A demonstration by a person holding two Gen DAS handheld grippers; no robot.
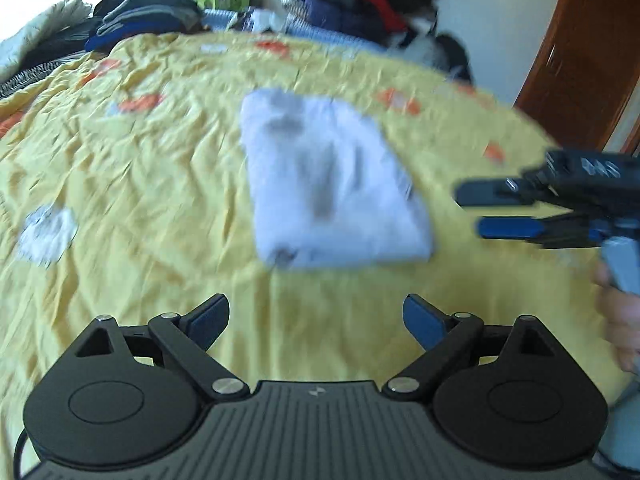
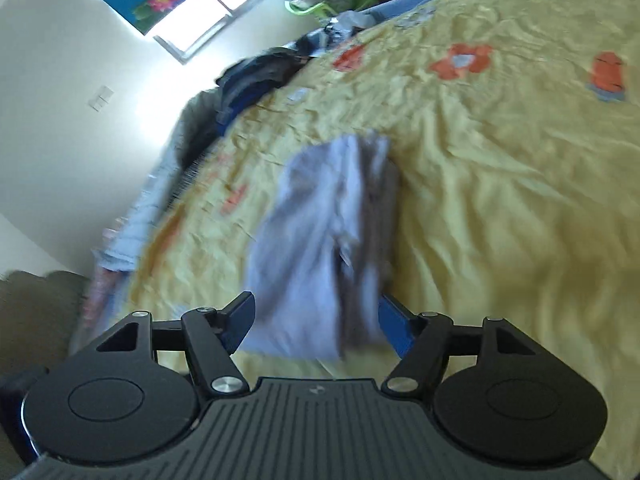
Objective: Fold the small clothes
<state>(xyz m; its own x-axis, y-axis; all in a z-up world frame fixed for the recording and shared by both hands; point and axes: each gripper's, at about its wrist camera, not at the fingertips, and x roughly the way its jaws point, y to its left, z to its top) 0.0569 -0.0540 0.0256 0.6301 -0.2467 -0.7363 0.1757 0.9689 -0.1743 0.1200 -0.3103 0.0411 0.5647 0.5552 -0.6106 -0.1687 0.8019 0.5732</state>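
Now, fold check: cloth [image 1: 332, 184] is lying folded on the yellow sheet [image 1: 132, 184], looking done.
Left gripper [image 1: 316, 322]: I'm holding my fingers wide apart, empty; cloth is lying straight ahead, apart from them.
Right gripper [image 2: 320, 324]: fingers are standing apart, cloth's near end between them, pads not pressing.
Long axis: running away from me, along my right fingers.
Nearer hand: right.

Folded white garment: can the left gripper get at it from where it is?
Probably yes. The left gripper is open, with only bare yellow bedspread between it and the folded white garment. The right gripper sits off to the side, clear of that path.
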